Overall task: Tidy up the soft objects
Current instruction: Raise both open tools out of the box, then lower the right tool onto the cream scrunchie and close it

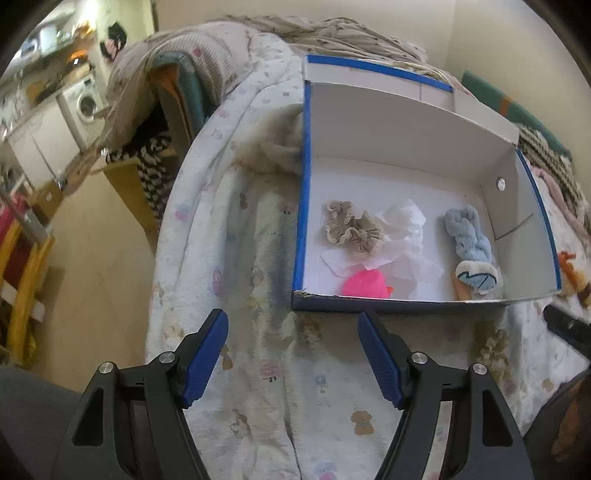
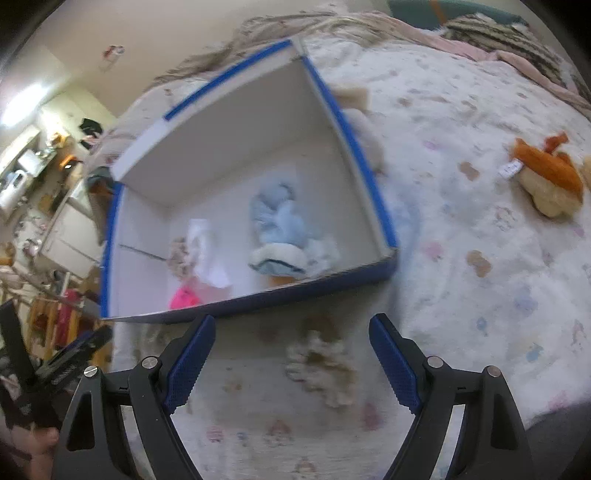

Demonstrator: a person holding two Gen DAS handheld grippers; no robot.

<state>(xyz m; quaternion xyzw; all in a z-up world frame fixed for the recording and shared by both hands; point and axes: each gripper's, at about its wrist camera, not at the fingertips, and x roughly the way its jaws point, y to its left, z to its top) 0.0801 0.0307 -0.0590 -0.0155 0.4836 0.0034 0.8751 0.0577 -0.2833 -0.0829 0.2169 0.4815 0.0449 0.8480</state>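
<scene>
A blue-edged white cardboard box [image 1: 301, 221] [image 2: 373, 184] lies on the bed. Inside it lie a beige scrunchie [image 1: 352, 230] [image 2: 179, 256], crumpled white tissue [image 1: 404, 240] [image 2: 205, 247], a pink soft item [image 1: 364, 284] [image 2: 183, 298] and a light-blue plush [image 1: 471, 247] [image 2: 280, 229]. An orange and cream plush [image 2: 548, 175] lies on the blanket right of the box; it also shows at the right edge of the left wrist view [image 1: 572, 273]. My left gripper [image 1: 293, 325] is open and empty, just before the box's near wall. My right gripper [image 2: 291, 328] is open and empty, also before the box.
A printed white blanket [image 1: 236, 280] [image 2: 461, 236] covers the bed. A cream fluffy item [image 1: 273, 147] sits against the box's left wall. The bed edge drops to the floor [image 1: 103, 243] on the left. Piled blankets [image 1: 332, 33] lie behind the box.
</scene>
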